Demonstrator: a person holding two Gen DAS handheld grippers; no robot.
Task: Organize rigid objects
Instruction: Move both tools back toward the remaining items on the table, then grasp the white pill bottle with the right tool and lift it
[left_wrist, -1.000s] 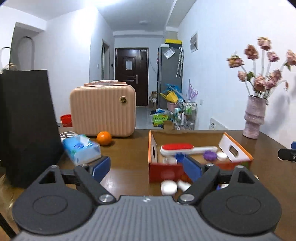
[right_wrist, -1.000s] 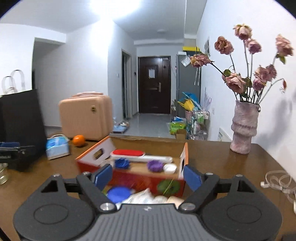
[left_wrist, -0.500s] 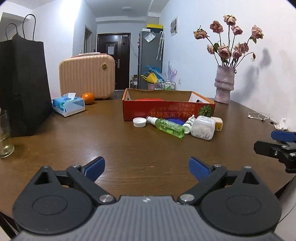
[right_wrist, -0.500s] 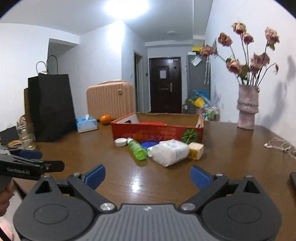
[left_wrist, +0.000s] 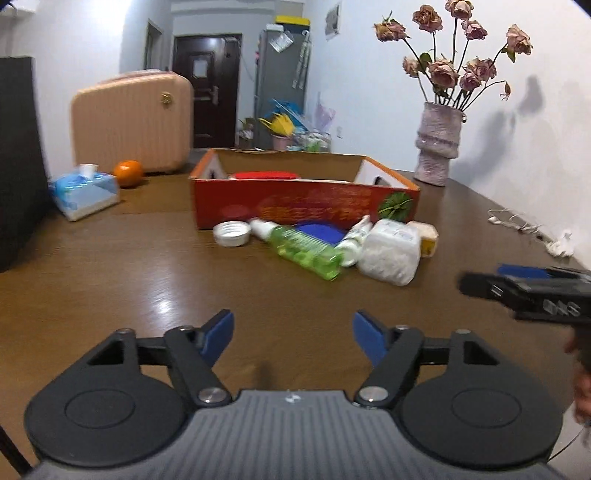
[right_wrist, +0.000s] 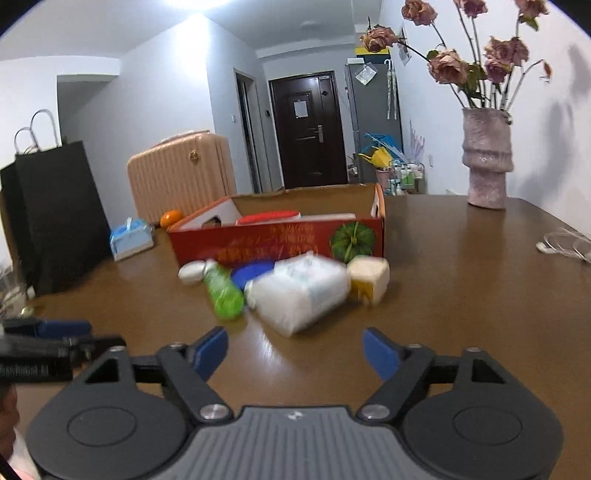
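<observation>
An open red cardboard box (left_wrist: 306, 206) (right_wrist: 280, 242) stands on the brown table with a red-topped item (left_wrist: 264, 175) inside. In front of it lie a white lid (left_wrist: 231, 233), a green bottle (left_wrist: 303, 251) (right_wrist: 223, 293), a blue lid (left_wrist: 321, 232) (right_wrist: 253, 273), a small white tube (left_wrist: 354, 240), a white packet (left_wrist: 391, 251) (right_wrist: 303, 291) and a yellow-white block (left_wrist: 426, 238) (right_wrist: 369, 277). My left gripper (left_wrist: 291, 334) is open and empty, short of the pile. My right gripper (right_wrist: 295, 352) is open and empty, just short of the white packet.
A blue tissue pack (left_wrist: 85, 192), an orange (left_wrist: 127, 172) and a pink suitcase (left_wrist: 133, 122) stand at the back left. A black paper bag (right_wrist: 55, 214) is at the far left. A vase of dried roses (left_wrist: 437, 144) and a white cable (left_wrist: 528, 230) are on the right.
Both grippers have moved forward towards the pile in front of the box, which now looks larger. Both stay open and empty.
</observation>
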